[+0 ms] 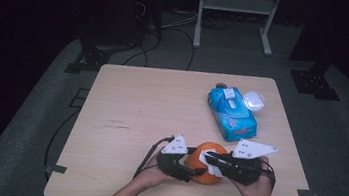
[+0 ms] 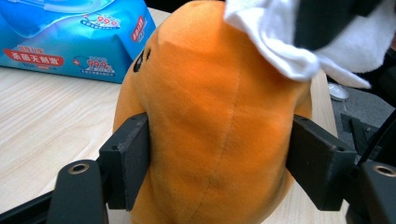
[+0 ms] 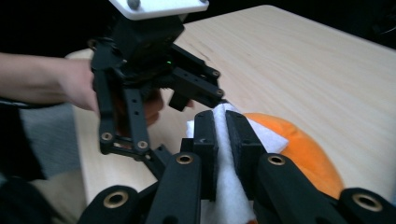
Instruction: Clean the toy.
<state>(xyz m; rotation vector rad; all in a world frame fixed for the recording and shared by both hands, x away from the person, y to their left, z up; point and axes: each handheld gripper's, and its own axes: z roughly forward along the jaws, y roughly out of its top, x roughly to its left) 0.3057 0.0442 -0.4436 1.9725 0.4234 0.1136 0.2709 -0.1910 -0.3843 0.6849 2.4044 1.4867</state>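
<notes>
The orange plush toy [image 1: 206, 163] is seen near the front edge of the tabletop [image 1: 136, 103], clamped at its sides by the left tool [image 1: 185, 167]. A white wipe [image 3: 229, 154] on its top is pinched by the right tool [image 3: 223, 116]. A blue wipes pack [image 1: 231, 113] lies behind.

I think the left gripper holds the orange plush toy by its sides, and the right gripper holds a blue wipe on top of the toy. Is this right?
Not quite: the wipe is white, not blue, as the right gripper view shows; blue is the wipes pack farther back. The rest holds: the left gripper grips the orange plush toy by its sides, and the right gripper pinches the wipe on top of it.
</notes>
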